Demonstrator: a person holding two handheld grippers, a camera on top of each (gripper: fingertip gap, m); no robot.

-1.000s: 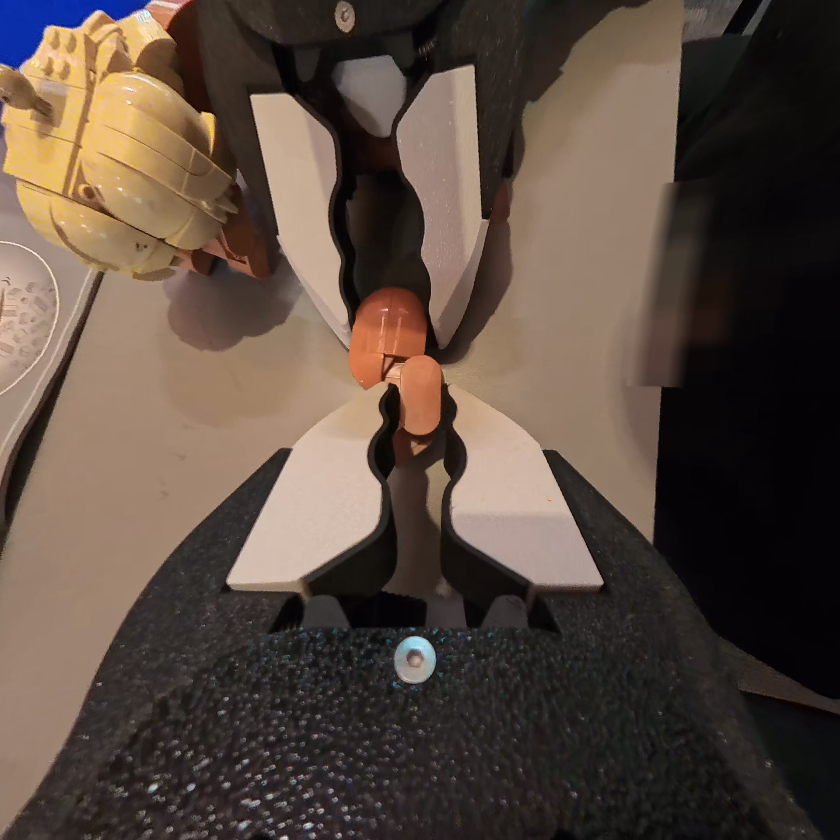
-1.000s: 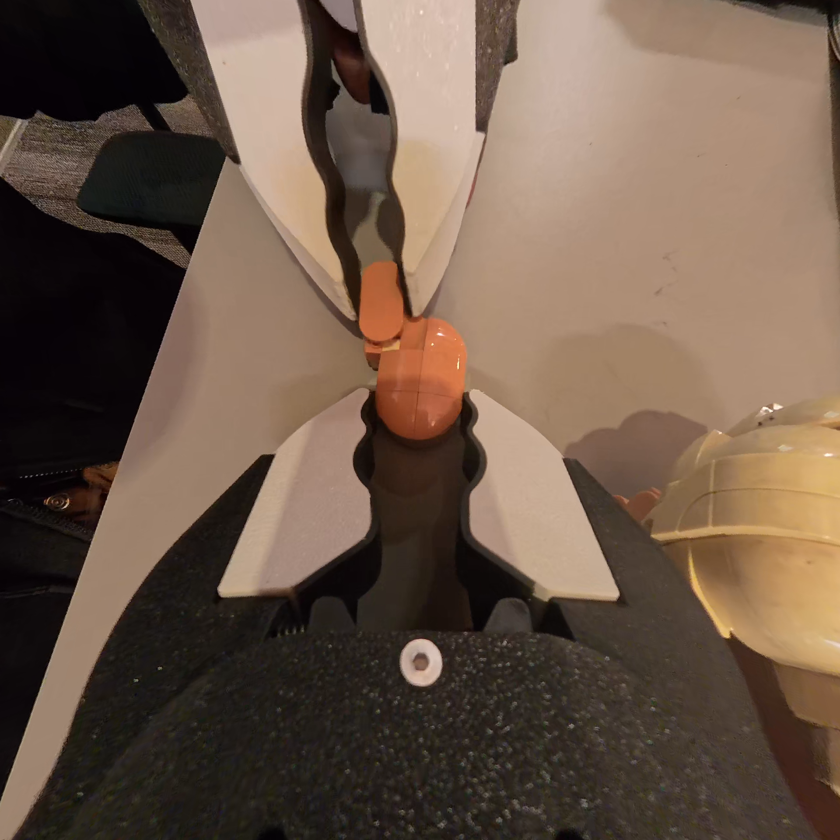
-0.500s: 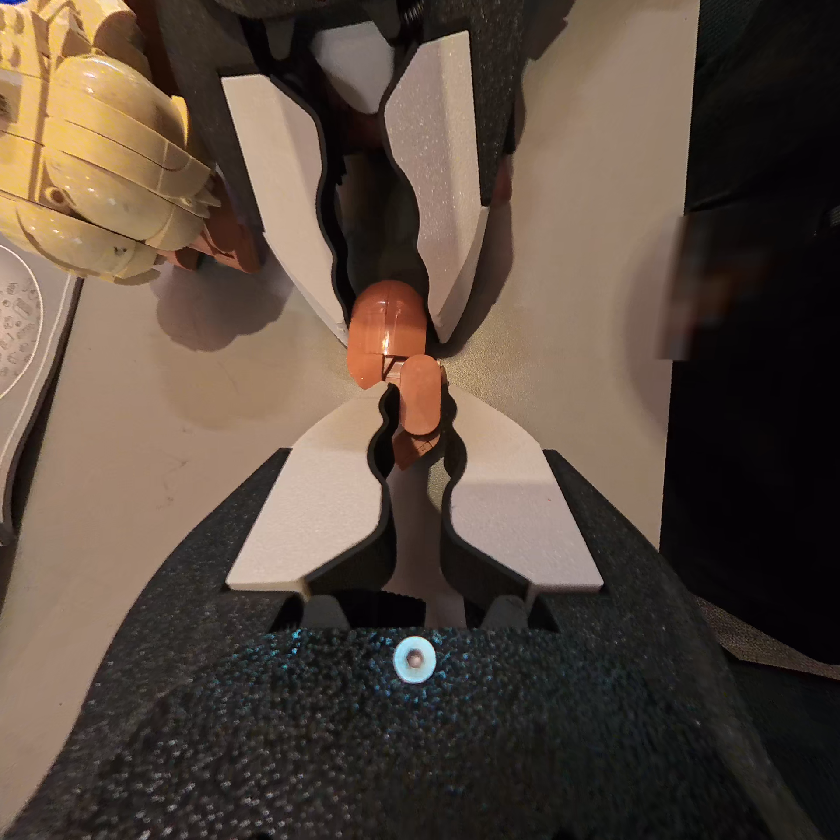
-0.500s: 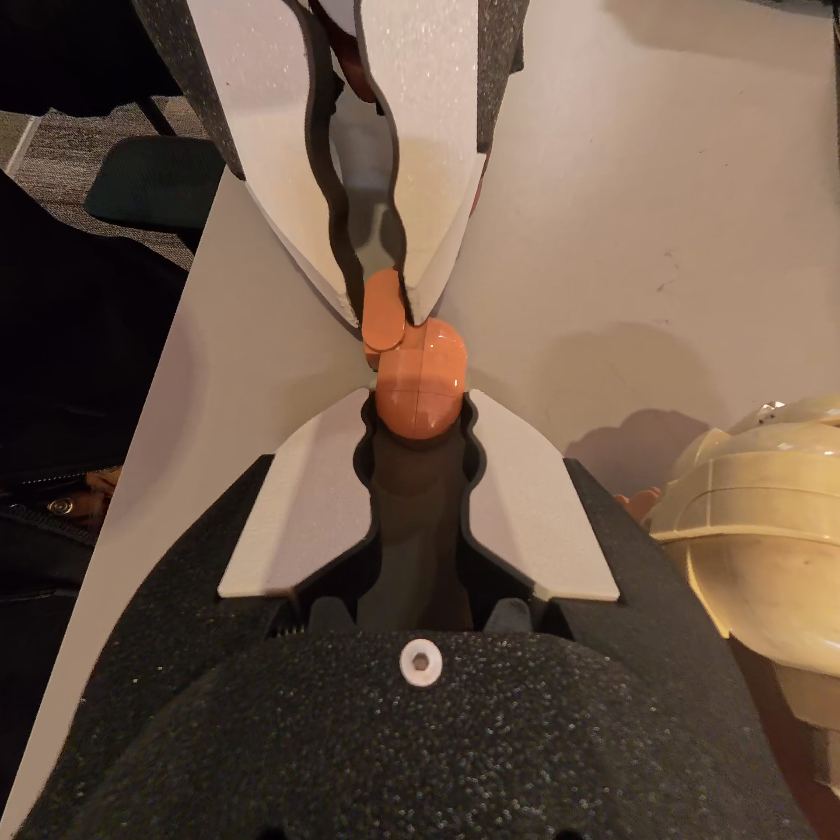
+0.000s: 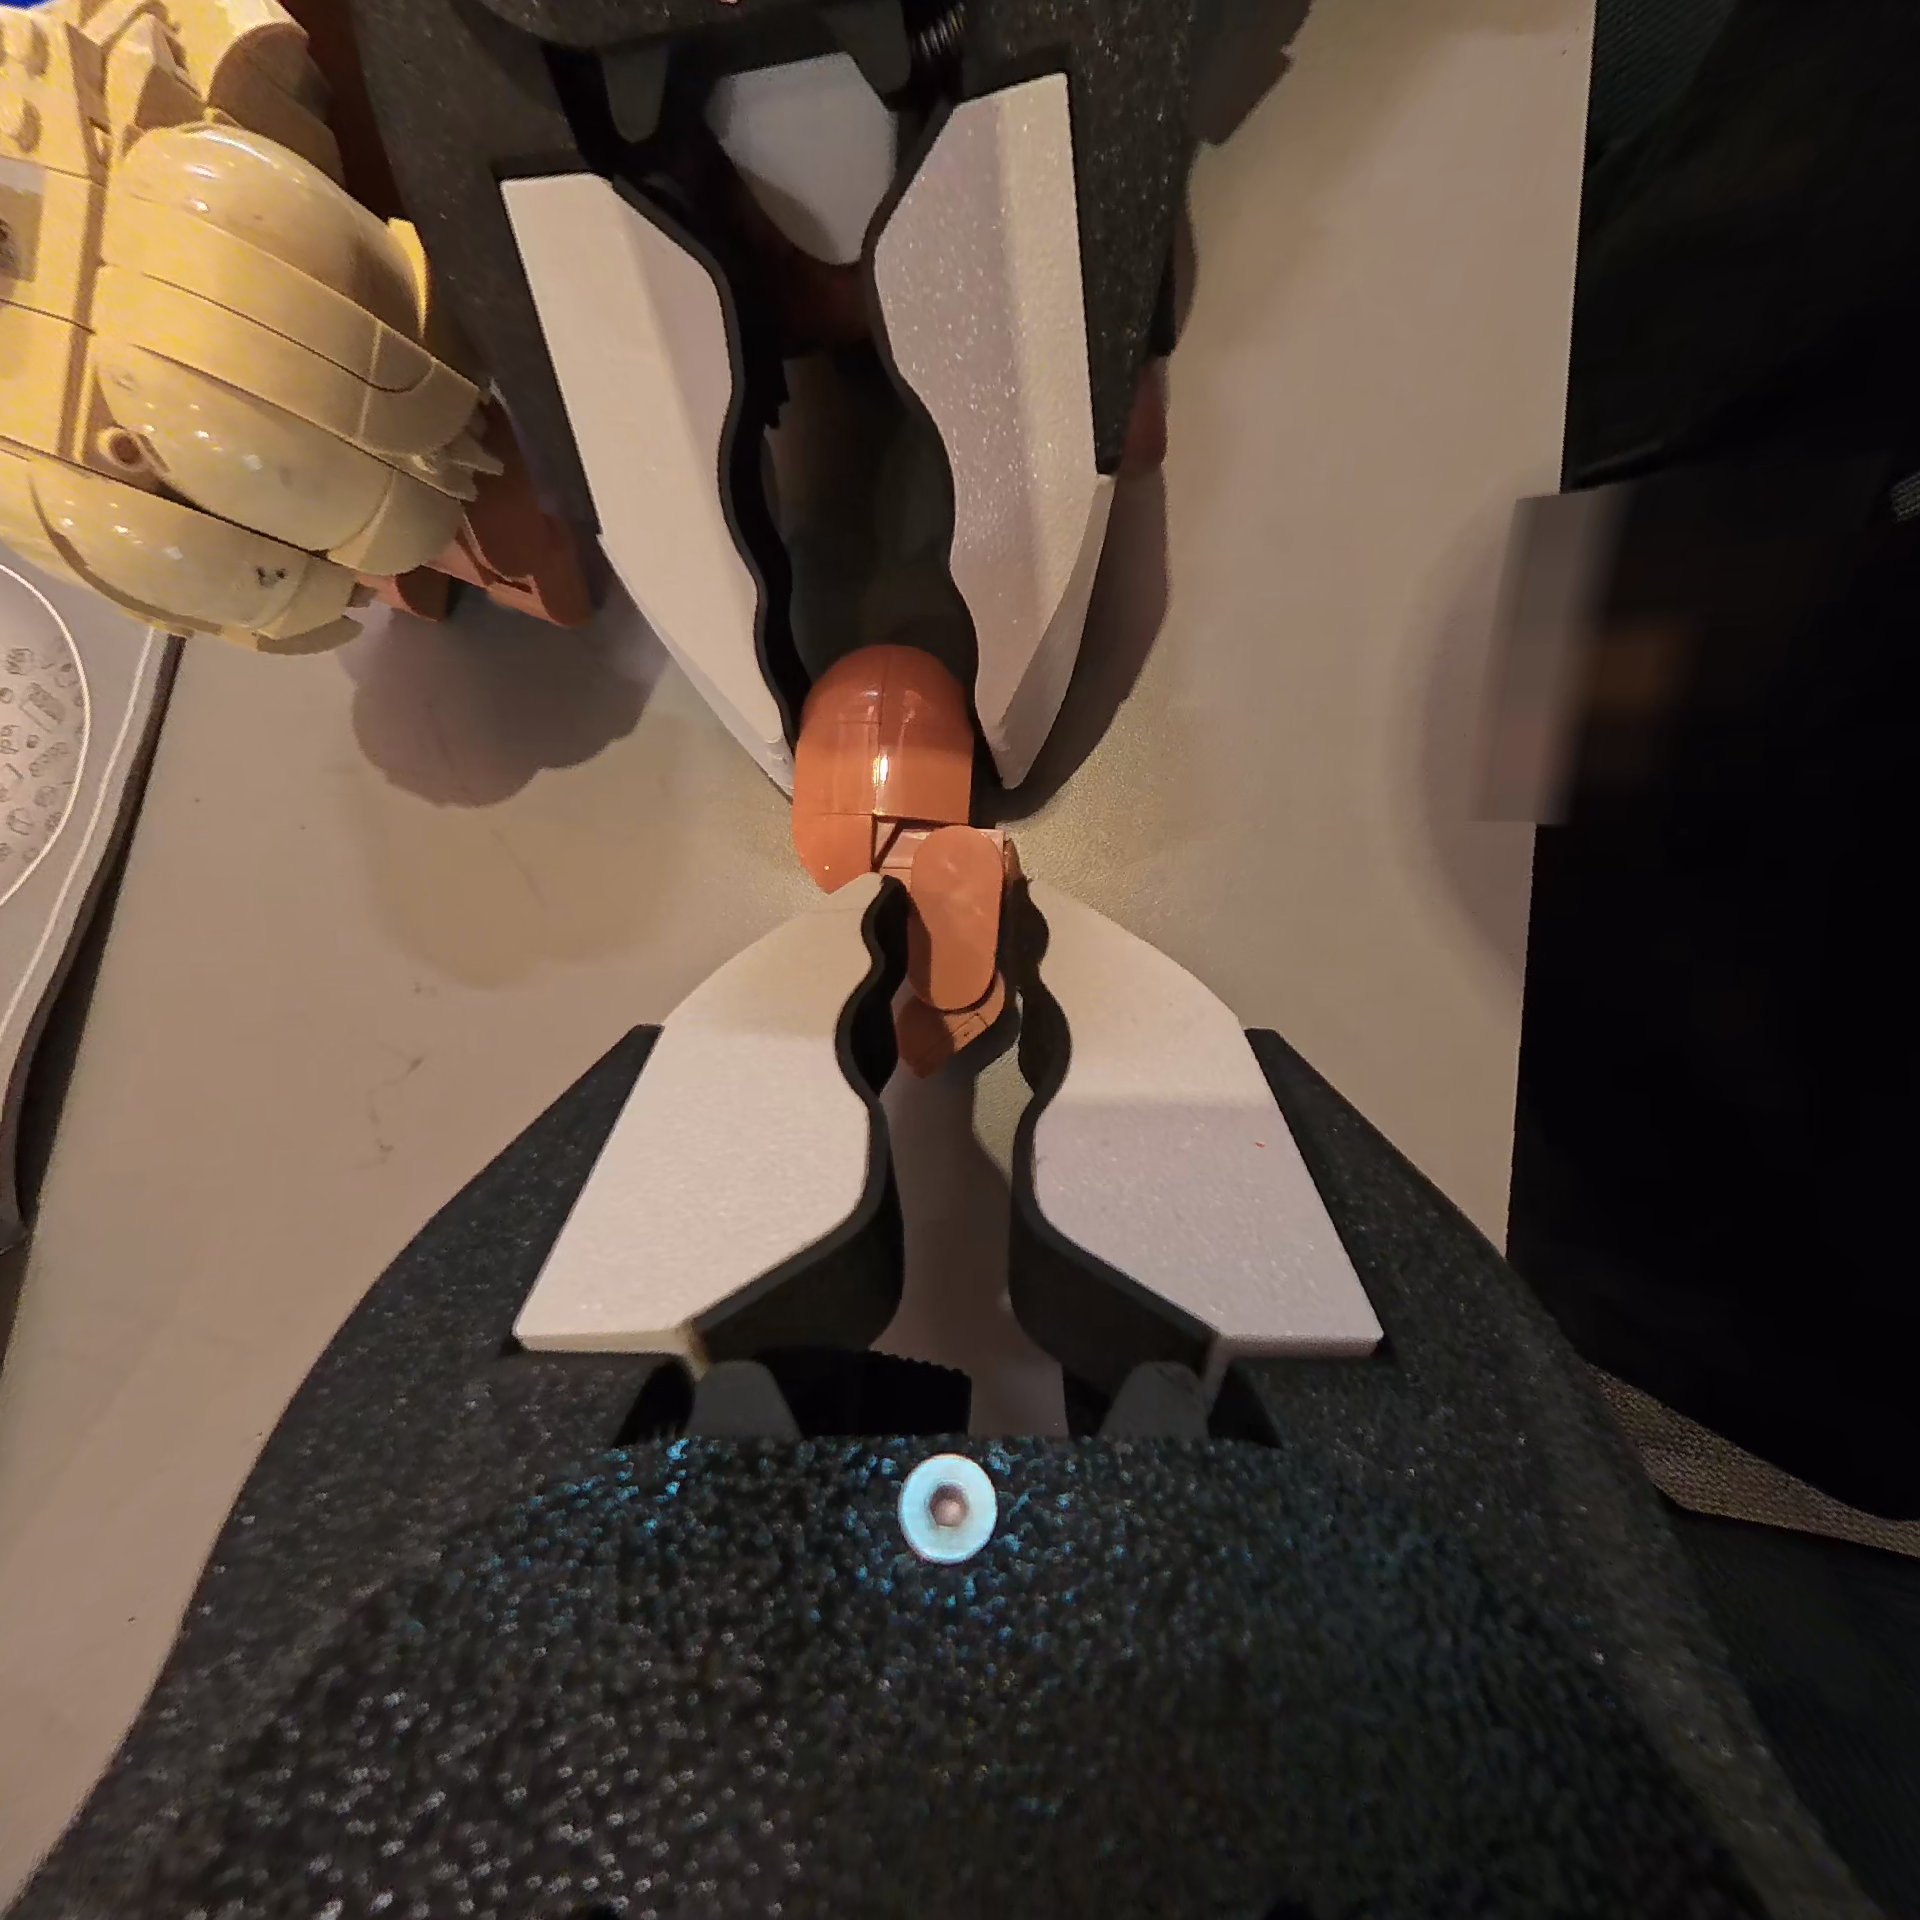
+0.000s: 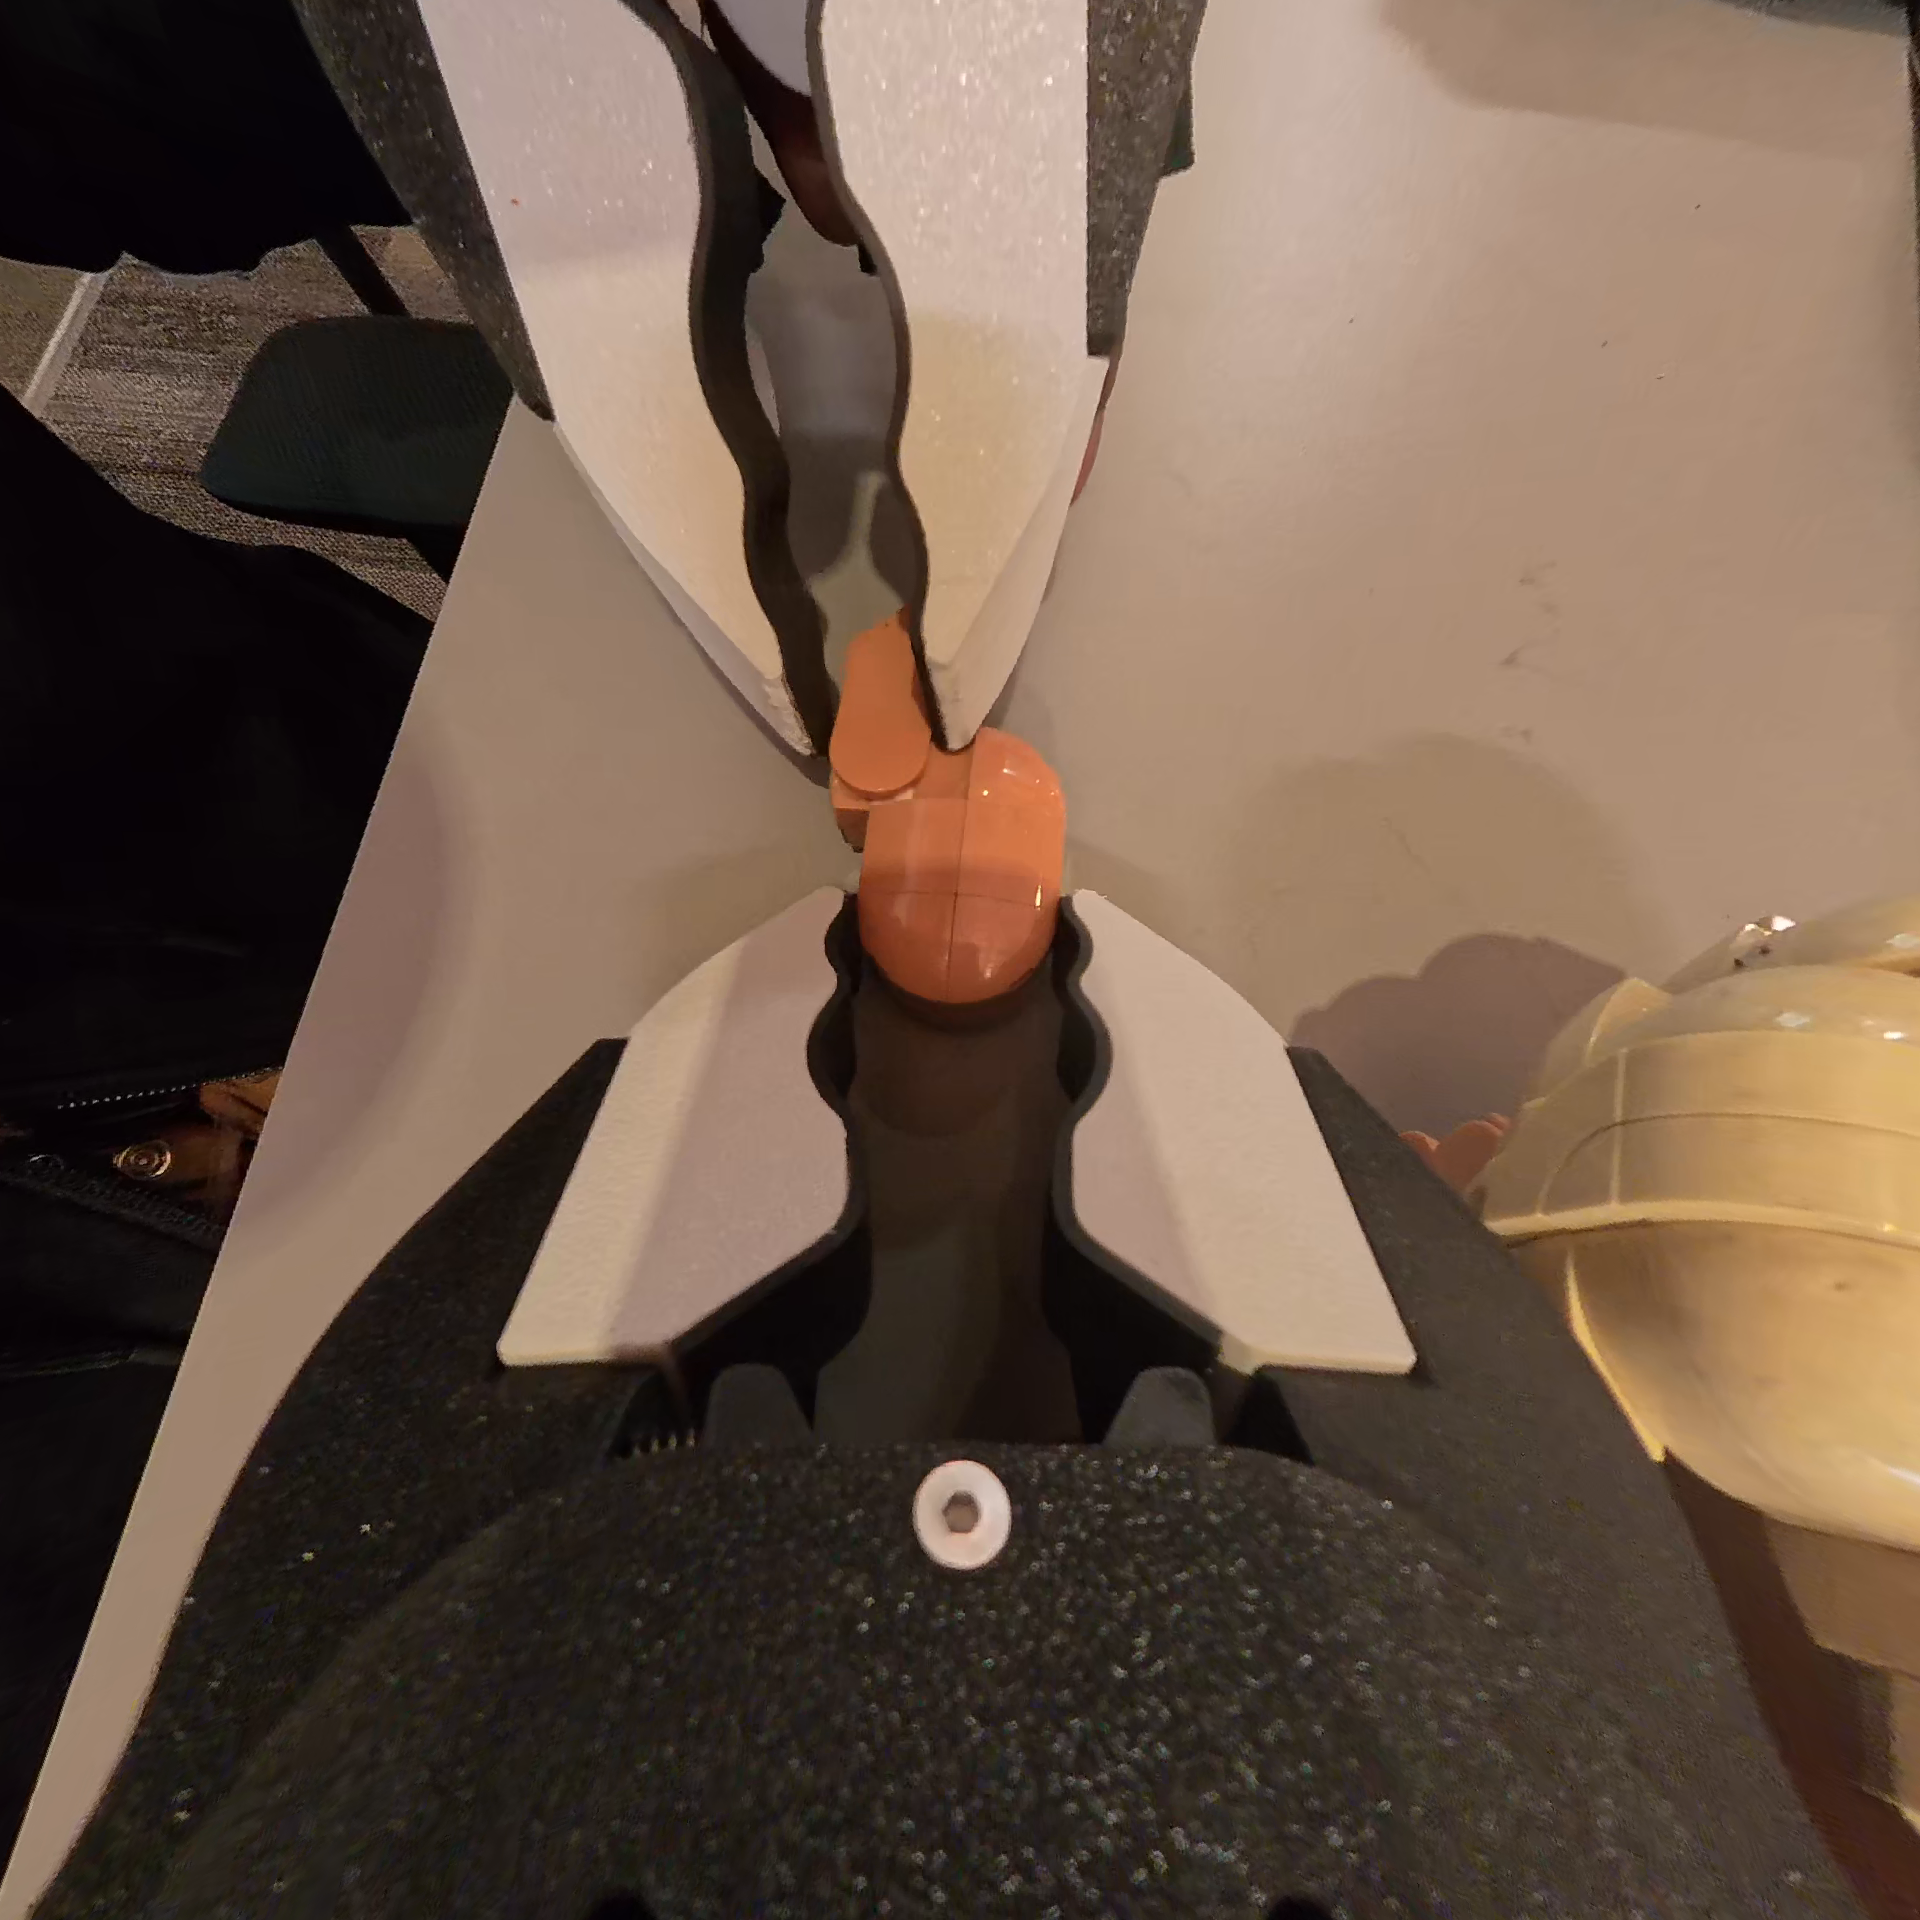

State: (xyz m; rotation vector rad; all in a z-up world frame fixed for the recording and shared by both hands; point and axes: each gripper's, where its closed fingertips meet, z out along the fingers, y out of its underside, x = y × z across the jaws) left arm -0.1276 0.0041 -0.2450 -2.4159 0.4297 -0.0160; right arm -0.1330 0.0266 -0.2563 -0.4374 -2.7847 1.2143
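Jaws of the left gripper (image 5: 951, 935) pinch a small flat brown piece (image 5: 956, 914). Jaws of the right gripper (image 6: 956, 935) squeeze a round brown block (image 6: 961, 883). The two grippers point at each other, tip to tip, above the table (image 5: 312, 935). The flat piece touches the side of the round block; they look joined there, but I cannot tell how tightly. Both hold firm, so this looks like the moment of working the two brown parts against each other. Any next move calls for a steady grip on both sides. A tan toy (image 5: 208, 416) made of bricks sits near on the table, beside a grey mat (image 5: 62, 727).
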